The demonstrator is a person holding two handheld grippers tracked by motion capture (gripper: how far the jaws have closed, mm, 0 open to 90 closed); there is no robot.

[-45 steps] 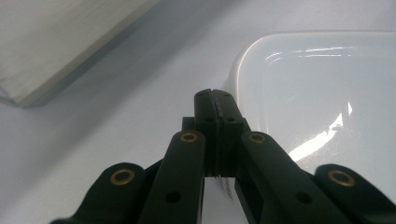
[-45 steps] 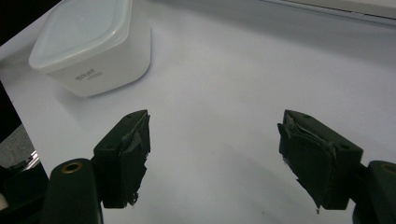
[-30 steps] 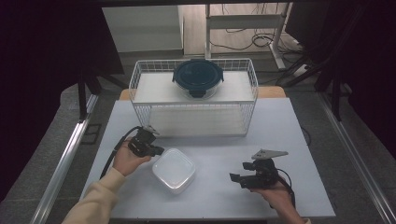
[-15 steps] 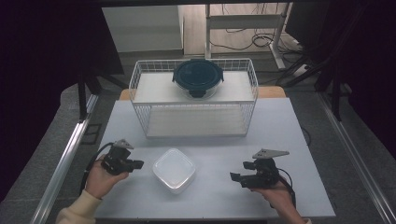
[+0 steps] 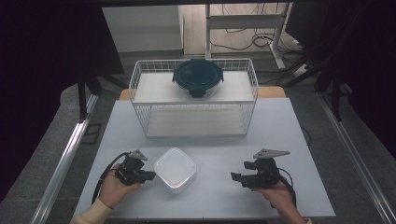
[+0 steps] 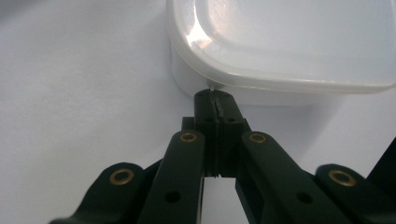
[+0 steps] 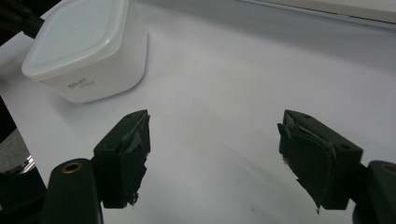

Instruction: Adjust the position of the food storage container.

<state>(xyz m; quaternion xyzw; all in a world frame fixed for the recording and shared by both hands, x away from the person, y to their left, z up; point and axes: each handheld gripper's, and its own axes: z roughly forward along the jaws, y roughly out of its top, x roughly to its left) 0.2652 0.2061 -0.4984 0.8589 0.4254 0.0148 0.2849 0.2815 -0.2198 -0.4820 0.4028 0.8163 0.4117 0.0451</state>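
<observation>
Left gripper [image 5: 148, 176] is clenched tight with nothing between the jaws, tips right at the near edge of the white lidded container [image 5: 174, 169], just under the lid rim in the left gripper view. I can't tell whether the tips actually touch the wall or sit a hair off. Right gripper [image 5: 237, 178] is released, jaws spread wide and empty, resting well apart from the container on the right side of the table [image 5: 280, 126]. The container sits on the table front-centre, between the two grippers, closer to the left one, lid on. My read: the left is setting up to nudge or work at that container. To do it well I'd keep the closed tips low and square to the wall, below the lid lip, so they push the body and don't ride up and pop the lid. If it's to be lifted instead, I'd open the jaws first and take it across a corner, since the tub looks wide. Light plastic, will likely skid on the smooth top, so go slow. Counts: one white container, one wire basket [image 5: 140, 88] at the back, one dark round lidded container [image 5: 198, 77] on top of it, two grippers.
</observation>
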